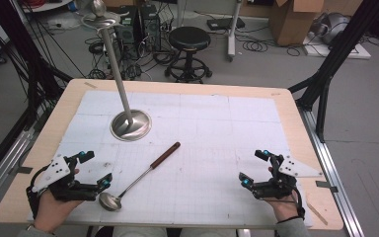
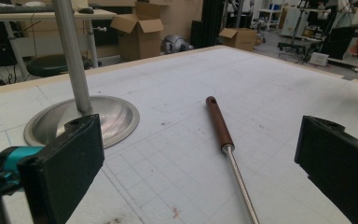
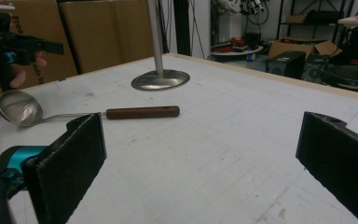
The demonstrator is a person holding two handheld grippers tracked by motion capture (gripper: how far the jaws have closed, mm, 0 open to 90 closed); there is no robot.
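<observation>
In the left gripper view the ladle (image 2: 223, 140) is cut off at the lower edge, its bowl hidden, only the brown handle and part of the steel shaft showing between the spread jaws of the left gripper (image 2: 200, 172); in the high view the bowl lies just beside that gripper's lower jaw, whether touching is hard to tell; the ladle lies slantwise on the mat (image 1: 217, 123), handle toward the stand (image 1: 130, 124), whose round base sits near the handle end, its pole rising past the table edge; the right gripper (image 1: 255, 167), jaws spread and empty, rests well apart at the right; a stool (image 1: 189, 39) and boxes (image 1: 296, 17) stand beyond
</observation>
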